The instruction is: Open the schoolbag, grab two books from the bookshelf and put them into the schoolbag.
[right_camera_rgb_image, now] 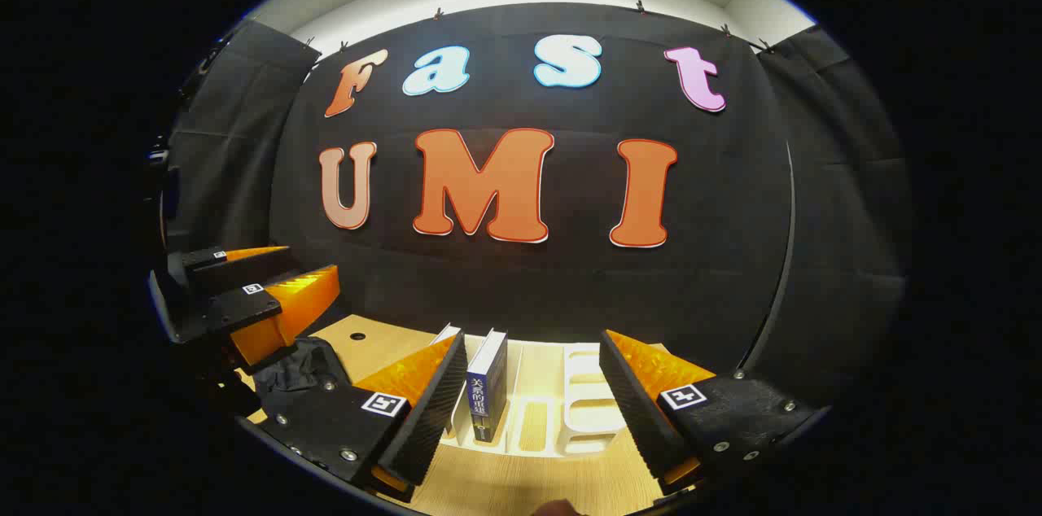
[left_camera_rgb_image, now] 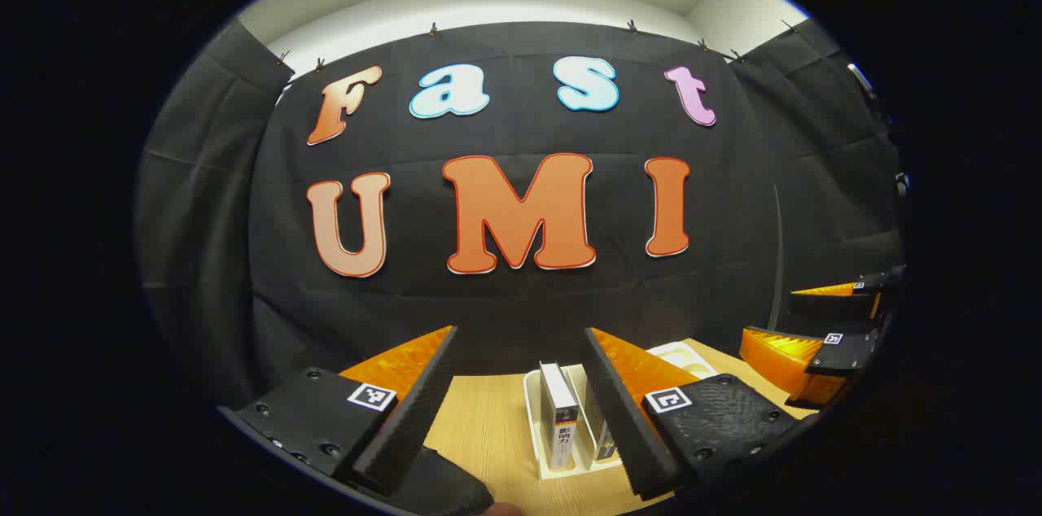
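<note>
Left gripper view: left gripper (left_camera_rgb_image: 521,410) spread wide, holding nothing, aimed at upright book (left_camera_rgb_image: 560,418) in white bookshelf (left_camera_rgb_image: 533,410) at 6 o'clock. Better to close squarely on the spine. Right gripper (right_camera_rgb_image: 529,410) also released before second book (right_camera_rgb_image: 487,386); dark schoolbag (right_camera_rgb_image: 297,369) at 8 o'clock, neighbouring book close.

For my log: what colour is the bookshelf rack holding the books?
White; the bookshelf rack shows best in the right gripper view.
</note>
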Available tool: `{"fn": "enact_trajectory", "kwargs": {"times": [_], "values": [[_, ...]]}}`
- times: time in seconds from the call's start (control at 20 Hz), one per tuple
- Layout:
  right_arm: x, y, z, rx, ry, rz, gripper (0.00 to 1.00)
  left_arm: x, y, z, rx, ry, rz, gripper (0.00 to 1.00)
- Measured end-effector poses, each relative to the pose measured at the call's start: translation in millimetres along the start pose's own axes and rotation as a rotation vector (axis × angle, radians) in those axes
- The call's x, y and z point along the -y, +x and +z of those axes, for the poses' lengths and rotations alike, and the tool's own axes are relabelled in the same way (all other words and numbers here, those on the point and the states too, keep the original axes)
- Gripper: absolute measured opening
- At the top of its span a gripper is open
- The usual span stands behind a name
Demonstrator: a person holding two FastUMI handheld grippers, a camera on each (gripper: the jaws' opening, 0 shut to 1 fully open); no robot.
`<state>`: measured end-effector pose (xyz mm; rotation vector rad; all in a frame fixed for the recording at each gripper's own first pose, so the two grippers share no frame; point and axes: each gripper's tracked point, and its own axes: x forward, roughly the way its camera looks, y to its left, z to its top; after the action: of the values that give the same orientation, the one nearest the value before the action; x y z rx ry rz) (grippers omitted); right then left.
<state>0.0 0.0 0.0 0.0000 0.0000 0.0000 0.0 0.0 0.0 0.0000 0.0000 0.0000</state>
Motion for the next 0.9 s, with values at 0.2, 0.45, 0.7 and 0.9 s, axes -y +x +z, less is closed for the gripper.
{"fn": "enact_trajectory", "kwargs": {"times": [0.2,0.45,0.7,0.9], "values": [[-3,1,2,0.003,0.005,0.020,0.97,5,-7,1,0.006,0.004,0.000,0.95],[-5,-2,5,0.014,-0.004,0.029,0.97,-2,-13,2,0.010,-0.001,0.027,0.95],[-7,-4,3,0.007,0.005,0.029,0.97,-4,-18,1,0.012,0.006,0.037,0.94],[-6,-4,2,-0.008,0.015,0.016,0.97,-4,-22,7,0.032,0.009,0.020,0.95]]}}
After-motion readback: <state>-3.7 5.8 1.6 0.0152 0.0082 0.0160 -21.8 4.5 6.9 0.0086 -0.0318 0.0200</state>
